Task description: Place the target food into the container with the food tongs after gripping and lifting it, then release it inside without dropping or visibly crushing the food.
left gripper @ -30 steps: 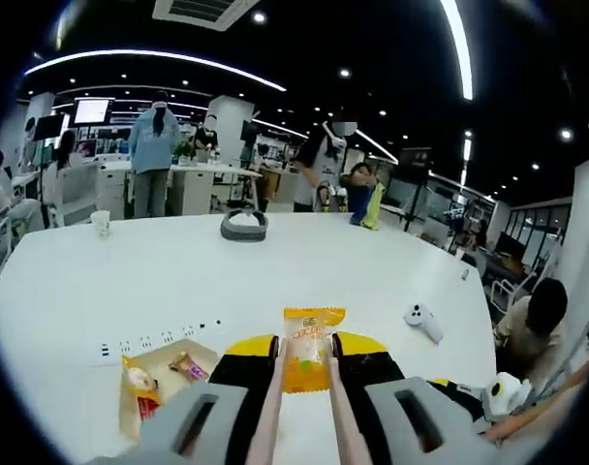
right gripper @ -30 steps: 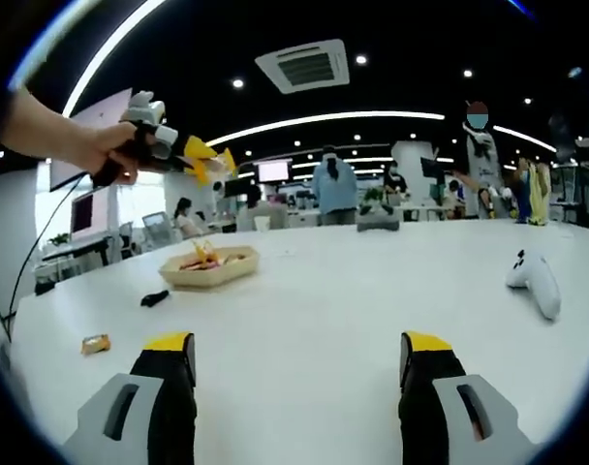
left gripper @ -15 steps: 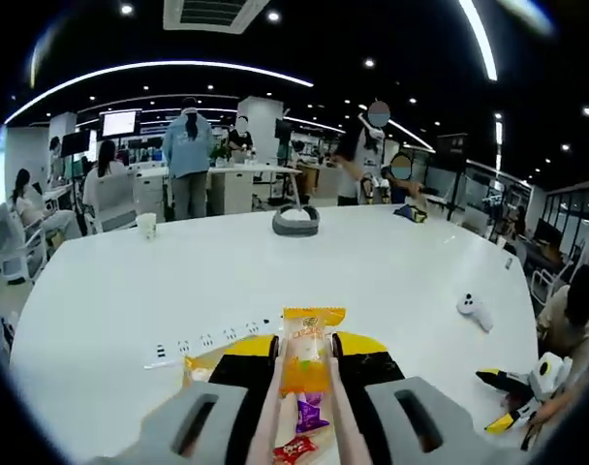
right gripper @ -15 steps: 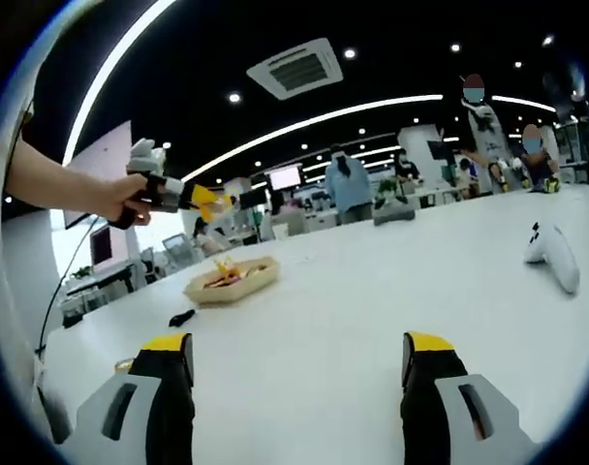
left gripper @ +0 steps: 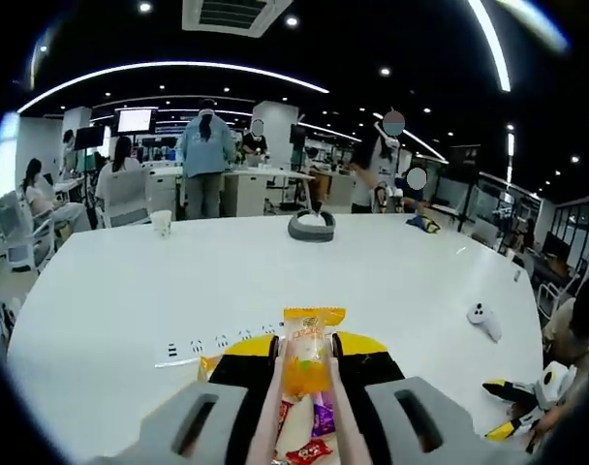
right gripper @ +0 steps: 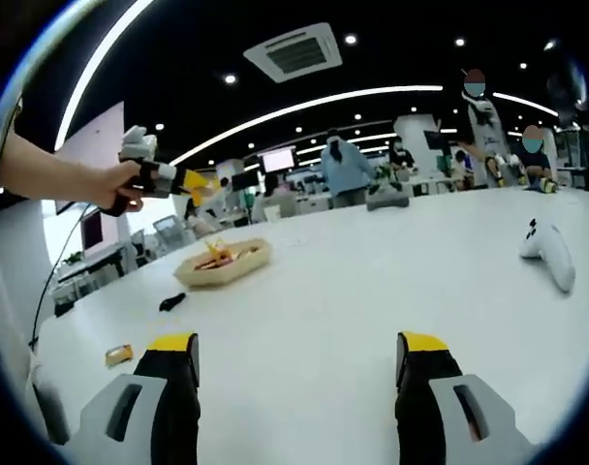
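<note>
Holding an orange snack packet (left gripper: 307, 351) pinched in tongs (left gripper: 304, 407), left gripper (left gripper: 304, 387) clamped, hovering over the tray (left gripper: 209, 366) at 6 o'clock; lift done, release left; right gripper (right gripper: 293, 387) idle, jaws apart.

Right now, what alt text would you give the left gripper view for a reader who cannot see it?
The left gripper, through pale food tongs, grips an orange-and-yellow wrapped snack packet above a shallow tan tray of wrapped snacks on a broad white table. A white power strip lies beyond the tray.
</note>
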`<move>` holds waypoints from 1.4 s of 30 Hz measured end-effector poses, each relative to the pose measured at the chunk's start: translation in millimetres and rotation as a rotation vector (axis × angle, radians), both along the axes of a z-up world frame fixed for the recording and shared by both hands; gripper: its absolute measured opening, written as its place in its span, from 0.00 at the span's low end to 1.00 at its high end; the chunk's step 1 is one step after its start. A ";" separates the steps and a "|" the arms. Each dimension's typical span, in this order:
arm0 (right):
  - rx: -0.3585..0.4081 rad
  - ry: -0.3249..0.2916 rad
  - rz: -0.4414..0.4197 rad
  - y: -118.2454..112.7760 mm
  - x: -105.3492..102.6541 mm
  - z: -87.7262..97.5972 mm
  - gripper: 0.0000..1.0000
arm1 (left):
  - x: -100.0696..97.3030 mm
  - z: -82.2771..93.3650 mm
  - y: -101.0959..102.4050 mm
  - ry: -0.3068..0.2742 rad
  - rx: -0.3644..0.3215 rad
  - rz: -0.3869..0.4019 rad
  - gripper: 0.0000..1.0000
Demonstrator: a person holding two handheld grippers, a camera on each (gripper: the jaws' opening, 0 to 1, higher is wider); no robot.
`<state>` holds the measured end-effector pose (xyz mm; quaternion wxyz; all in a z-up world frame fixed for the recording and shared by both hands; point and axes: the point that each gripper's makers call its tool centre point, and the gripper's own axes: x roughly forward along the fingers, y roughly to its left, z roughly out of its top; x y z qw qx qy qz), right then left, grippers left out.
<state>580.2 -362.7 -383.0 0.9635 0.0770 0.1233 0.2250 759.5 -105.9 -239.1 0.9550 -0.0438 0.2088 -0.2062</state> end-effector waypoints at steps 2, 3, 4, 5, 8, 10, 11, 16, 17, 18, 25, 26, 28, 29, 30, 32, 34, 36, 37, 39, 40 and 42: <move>0.002 0.004 0.000 2.8 -3.2 2.1 0.85 | 0.4 -0.8 -2.3 0.000 0.005 -0.004 0.20; 0.000 0.007 0.000 3.6 -4.8 2.0 0.85 | 0.7 -0.7 -2.6 0.000 0.003 -0.003 0.20; 0.002 0.011 -0.001 4.5 -6.5 2.8 0.85 | 0.9 -0.3 -3.0 0.000 0.001 -0.002 0.20; 0.009 0.013 -0.003 6.2 -9.2 5.4 0.85 | 1.1 1.0 -3.6 -0.005 0.000 -0.001 0.20; 0.019 0.010 0.011 11.0 -13.5 10.3 0.85 | 0.8 2.2 -4.2 -0.005 -0.012 0.001 0.20; 0.025 0.024 0.031 13.8 -15.0 11.5 0.85 | 0.8 1.3 -3.5 -0.008 -0.005 0.002 0.20; 0.029 0.027 0.032 14.1 -15.2 12.2 0.85 | 0.7 0.8 -3.2 -0.005 -0.007 0.002 0.20; 0.035 0.019 0.052 20.9 -16.7 21.6 0.85 | 0.3 2.5 -3.4 -0.009 -0.016 0.010 0.20; 0.035 0.019 0.053 21.7 -16.8 22.5 0.85 | 0.0 3.5 -4.3 -0.002 -0.026 0.014 0.20; 0.033 0.018 0.058 23.3 -16.6 23.8 0.85 | -0.2 6.1 -5.0 -0.009 -0.025 0.019 0.20; 0.050 0.034 0.086 31.1 -15.9 29.6 0.85 | 4.1 4.5 -12.9 0.026 -0.077 0.014 0.22; 0.048 0.030 0.091 31.5 -15.2 32.3 0.85 | 4.5 4.8 -13.8 0.030 -0.086 0.015 0.22; 0.044 0.029 0.095 31.9 -14.0 35.3 0.85 | 4.8 5.9 -16.0 0.025 -0.098 0.014 0.23; 0.045 0.030 0.098 32.5 -14.0 36.9 0.85 | 4.9 6.0 -16.7 0.027 -0.101 0.016 0.23; 0.045 0.025 0.103 33.7 -14.1 39.4 0.85 | 4.3 5.8 -18.5 0.034 -0.105 0.015 0.23; 0.043 0.023 0.111 35.5 -14.3 40.4 0.85 | 3.1 5.0 -21.3 0.041 -0.102 0.012 0.24; 0.047 0.023 0.117 37.4 -15.4 40.6 0.85 | 2.0 4.7 -23.4 0.040 -0.101 0.012 0.24; 0.046 0.028 0.127 40.6 -17.6 39.2 0.85 | 1.0 2.6 -25.0 0.040 -0.087 0.014 0.24; 0.044 0.029 0.132 42.0 -18.8 38.8 0.85 | 0.6 2.0 -25.6 0.039 -0.083 0.011 0.24; 0.042 0.029 0.133 42.3 -19.5 38.9 0.85 | -0.5 1.3 -26.2 0.041 -0.078 0.008 0.25; 0.043 0.026 0.130 41.5 -19.2 39.6 0.85 | -1.3 1.6 -26.1 0.039 -0.075 0.007 0.25; 0.053 0.031 0.120 38.9 -18.3 39.4 0.84 | -2.7 2.1 -25.7 0.046 -0.081 0.007 0.25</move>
